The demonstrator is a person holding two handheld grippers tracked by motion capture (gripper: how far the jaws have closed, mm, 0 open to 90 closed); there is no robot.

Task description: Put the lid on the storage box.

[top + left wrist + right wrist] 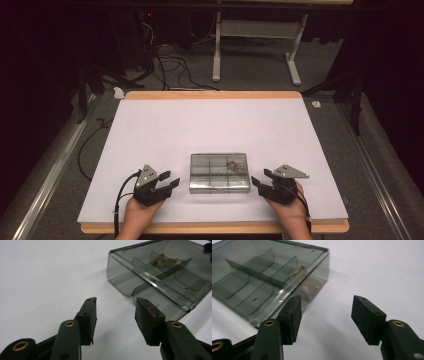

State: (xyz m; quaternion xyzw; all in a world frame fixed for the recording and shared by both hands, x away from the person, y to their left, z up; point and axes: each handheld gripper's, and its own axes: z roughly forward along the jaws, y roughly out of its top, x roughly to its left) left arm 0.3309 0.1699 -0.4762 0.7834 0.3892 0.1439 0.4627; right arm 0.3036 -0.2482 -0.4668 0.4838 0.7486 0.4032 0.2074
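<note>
Two hands come in at the bottom of the high view, and each one holds a black claw. On the left, the left claw [170,181] rests low on the table [165,130] with its jaws spread apart and nothing between them. On the right, the right claw [259,181] is wide open too and also holds nothing. Both point in toward a clear box [219,173] that sits flat on the table between them, near the front edge. Each claw is just beside the box but not touching it.

Inside, thin walls split the box into small rooms. One room at the far right has a little pile of brownish bits [236,165] in it. What they are is too small to tell.

From the left gripper view, the box [160,275] looks smoky grey and see-through. A tiny red thread [153,308] sticks to one pad of that claw.

White covers the table top, with a wood rim showing at the front and back. Around it the room is dark. Grey floor [260,75] lies behind the table, with black cables [170,67] curling over it and the white legs of a stand [217,50].
</note>
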